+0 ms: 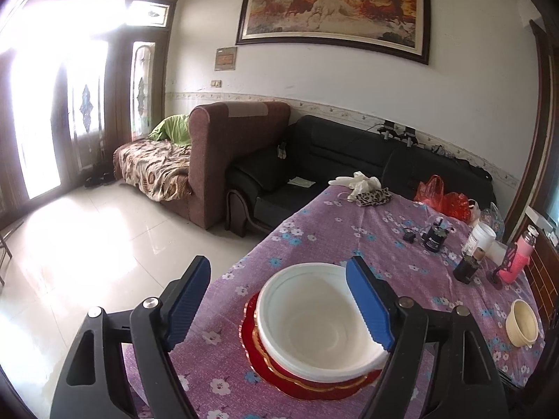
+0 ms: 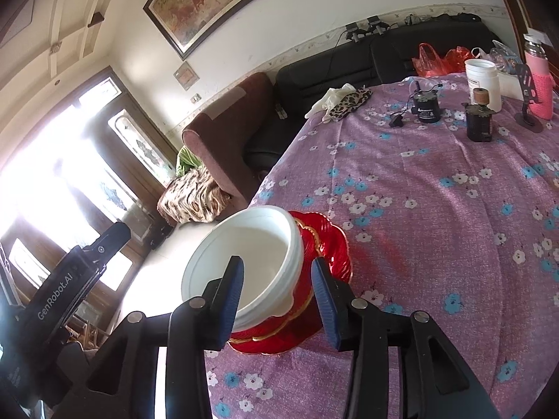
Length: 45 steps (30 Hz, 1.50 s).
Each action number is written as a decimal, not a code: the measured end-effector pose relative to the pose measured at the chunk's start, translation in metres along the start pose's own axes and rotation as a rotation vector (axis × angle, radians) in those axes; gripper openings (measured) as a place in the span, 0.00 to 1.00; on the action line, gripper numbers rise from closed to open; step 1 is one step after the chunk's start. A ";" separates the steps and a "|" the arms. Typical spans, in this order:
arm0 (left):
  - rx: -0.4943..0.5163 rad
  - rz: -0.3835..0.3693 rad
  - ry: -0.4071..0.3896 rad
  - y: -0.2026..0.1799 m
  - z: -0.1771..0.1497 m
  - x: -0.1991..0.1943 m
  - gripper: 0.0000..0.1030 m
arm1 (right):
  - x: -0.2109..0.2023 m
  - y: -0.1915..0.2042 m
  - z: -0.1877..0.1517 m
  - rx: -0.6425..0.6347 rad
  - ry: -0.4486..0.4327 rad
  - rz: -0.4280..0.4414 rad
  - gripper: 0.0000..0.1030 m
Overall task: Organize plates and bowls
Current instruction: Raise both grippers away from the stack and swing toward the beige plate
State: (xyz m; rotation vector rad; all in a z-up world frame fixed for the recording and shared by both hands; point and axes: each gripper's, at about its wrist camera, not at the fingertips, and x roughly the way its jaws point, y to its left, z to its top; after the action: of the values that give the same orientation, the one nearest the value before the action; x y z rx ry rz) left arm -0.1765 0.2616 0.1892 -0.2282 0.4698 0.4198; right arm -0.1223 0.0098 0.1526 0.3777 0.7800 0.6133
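A white bowl (image 1: 319, 321) sits on a red scalloped plate (image 1: 307, 382) with gold trim, near the table's left edge. My left gripper (image 1: 279, 303) is open and empty above the bowl, its right finger over the bowl's right rim. In the right wrist view the white bowl (image 2: 251, 255) and red plate (image 2: 325, 244) lie just ahead. My right gripper (image 2: 277, 296) is open, its fingers straddling the bowl's near right wall without clamping it. A small cream bowl (image 1: 522, 323) stands alone at the table's right side.
The table wears a purple floral cloth (image 2: 436, 209). At its far end stand a black jar (image 2: 426, 106), a dark bottle (image 2: 480, 118), a white tub (image 2: 484, 82), a pink bottle (image 2: 539, 83), gloves (image 2: 335, 103) and red bags (image 2: 440, 59). Sofas (image 1: 314, 160) stand beyond.
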 end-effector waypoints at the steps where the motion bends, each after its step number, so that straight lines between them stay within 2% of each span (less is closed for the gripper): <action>1: 0.009 -0.005 -0.001 -0.004 -0.001 -0.002 0.77 | -0.003 -0.002 0.000 0.004 -0.005 0.001 0.43; 15: 0.124 -0.053 -0.005 -0.050 -0.016 -0.014 0.79 | -0.031 -0.042 -0.004 0.081 -0.049 0.007 0.47; 26: 0.218 -0.122 0.069 -0.093 -0.041 -0.007 0.80 | -0.040 -0.080 -0.011 0.141 -0.063 -0.020 0.50; 37: 0.307 -0.240 0.144 -0.148 -0.056 -0.001 0.80 | -0.070 -0.135 -0.007 0.225 -0.119 -0.079 0.50; 45: 0.358 -0.323 0.221 -0.189 -0.071 0.011 0.79 | -0.100 -0.176 -0.003 0.244 -0.165 -0.181 0.55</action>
State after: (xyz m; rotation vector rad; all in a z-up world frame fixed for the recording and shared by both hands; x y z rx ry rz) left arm -0.1117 0.0757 0.1442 -0.0003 0.7032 -0.0100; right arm -0.1144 -0.1884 0.1113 0.5671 0.7228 0.3135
